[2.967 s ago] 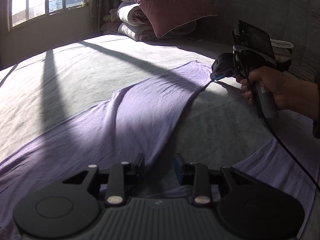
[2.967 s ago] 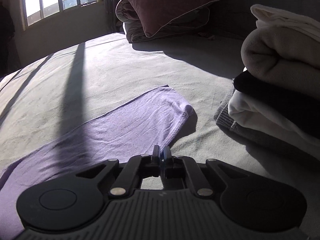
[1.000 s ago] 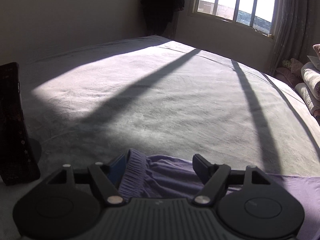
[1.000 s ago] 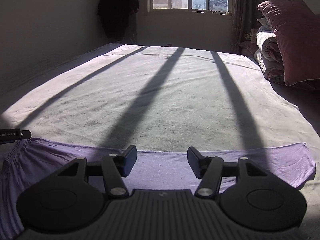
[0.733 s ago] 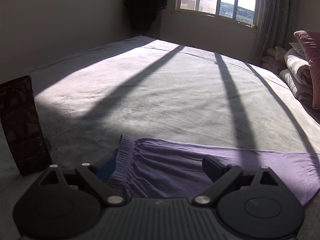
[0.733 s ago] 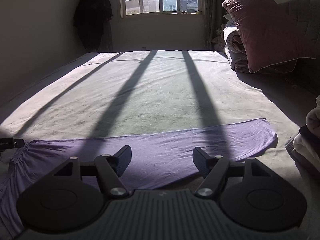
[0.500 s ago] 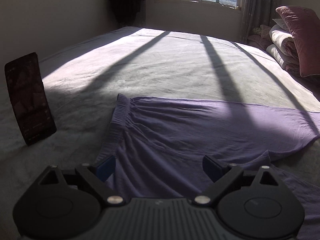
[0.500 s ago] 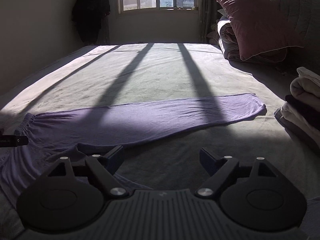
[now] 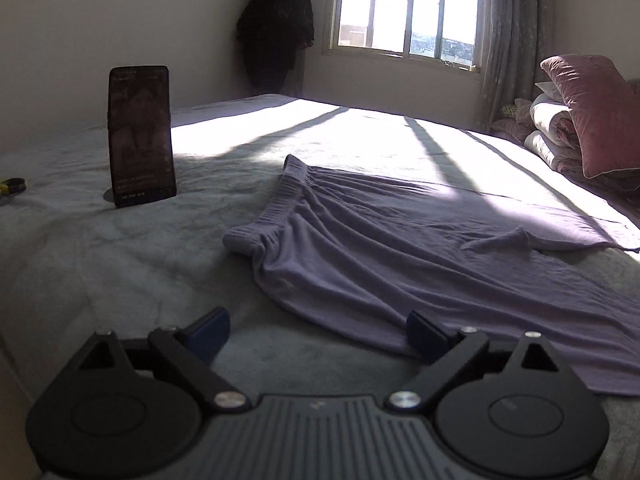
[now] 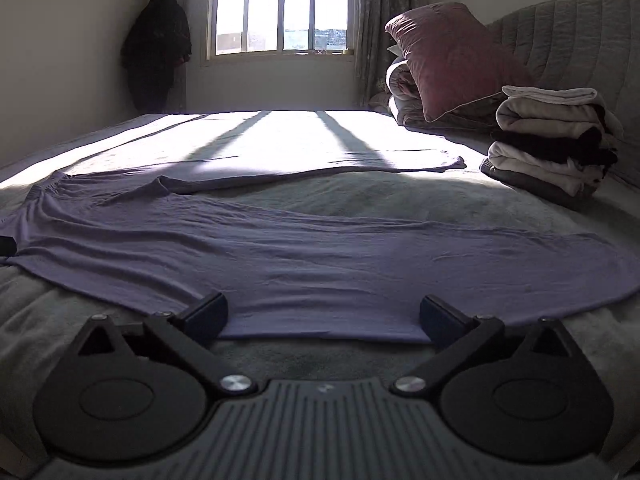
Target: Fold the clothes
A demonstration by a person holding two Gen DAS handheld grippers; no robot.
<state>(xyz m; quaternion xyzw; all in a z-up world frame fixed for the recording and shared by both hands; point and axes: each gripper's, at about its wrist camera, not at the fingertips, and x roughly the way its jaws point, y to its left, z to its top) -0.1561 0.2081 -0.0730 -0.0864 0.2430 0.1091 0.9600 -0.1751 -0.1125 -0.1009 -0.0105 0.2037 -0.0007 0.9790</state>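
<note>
A pair of purple trousers [image 9: 400, 252] lies spread flat on the grey bed, waistband [image 9: 280, 200] to the left, both legs running right. In the right wrist view the trousers [image 10: 320, 256] fill the middle, the near leg just ahead of the fingers and the far leg [image 10: 360, 168] in sunlight. My left gripper [image 9: 318, 334] stands open at the near edge of the waist end, nothing between its fingers. My right gripper [image 10: 322, 316] is open too, its fingers straddling the near leg's edge without holding it.
A dark phone [image 9: 140, 136] stands upright on the bed, left of the waistband. A stack of folded clothes [image 10: 556, 144] sits at the right by the headboard, with a dusky pink pillow [image 10: 452, 56] on rolled bedding behind. Sunlit bed lies beyond the trousers.
Both grippers let go of the trousers and pulled back toward the near edge of the bed. The trousers now lie flat with both legs spread out.
</note>
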